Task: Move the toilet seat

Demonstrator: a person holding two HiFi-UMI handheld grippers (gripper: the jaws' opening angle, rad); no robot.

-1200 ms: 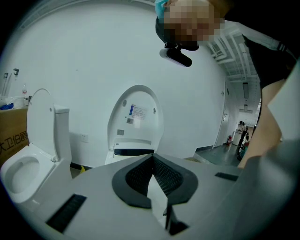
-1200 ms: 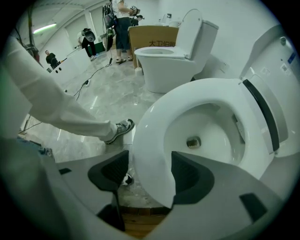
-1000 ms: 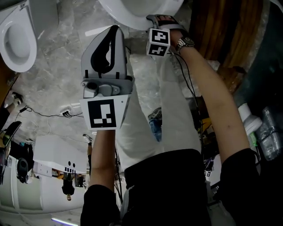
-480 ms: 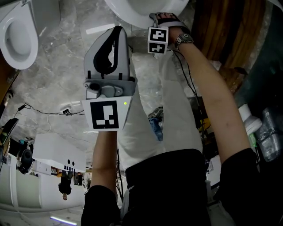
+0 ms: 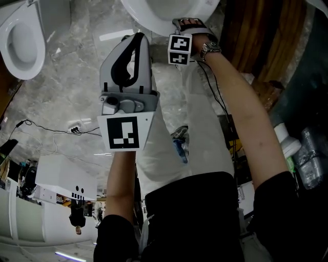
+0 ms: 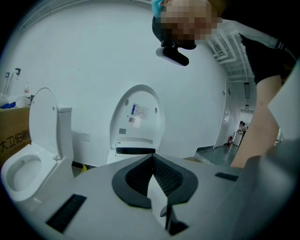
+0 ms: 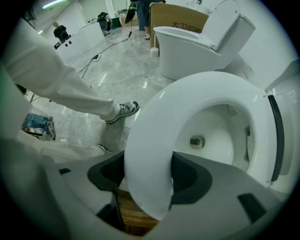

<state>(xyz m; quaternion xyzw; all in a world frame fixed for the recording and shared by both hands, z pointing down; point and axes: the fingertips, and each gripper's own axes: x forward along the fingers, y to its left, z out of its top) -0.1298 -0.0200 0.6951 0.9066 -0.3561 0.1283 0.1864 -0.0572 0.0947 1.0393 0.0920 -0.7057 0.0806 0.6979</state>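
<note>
The white toilet seat (image 7: 154, 140) is a ring over the bowl (image 7: 211, 136), and its front rim shows at the top of the head view (image 5: 154, 15). My right gripper (image 7: 147, 171) is shut on that front rim, both dark pads pressing its sides; in the head view the right gripper (image 5: 180, 23) reaches the rim from below. My left gripper (image 5: 134, 38) hangs beside it to the left, apart from the seat, jaws shut and empty. In its own view the left gripper (image 6: 152, 164) points at a white wall.
A second toilet (image 5: 20, 41) stands at the upper left on the marble floor (image 5: 66, 97), where a cable (image 5: 51, 133) runs. Wooden panelling (image 5: 256, 30) and bottles (image 5: 307, 153) are at the right. Two toilets with raised lids (image 6: 138, 122) stand against the wall.
The left gripper has drifted slightly right and up. The right gripper stays clamped on the seat rim, almost still.
</note>
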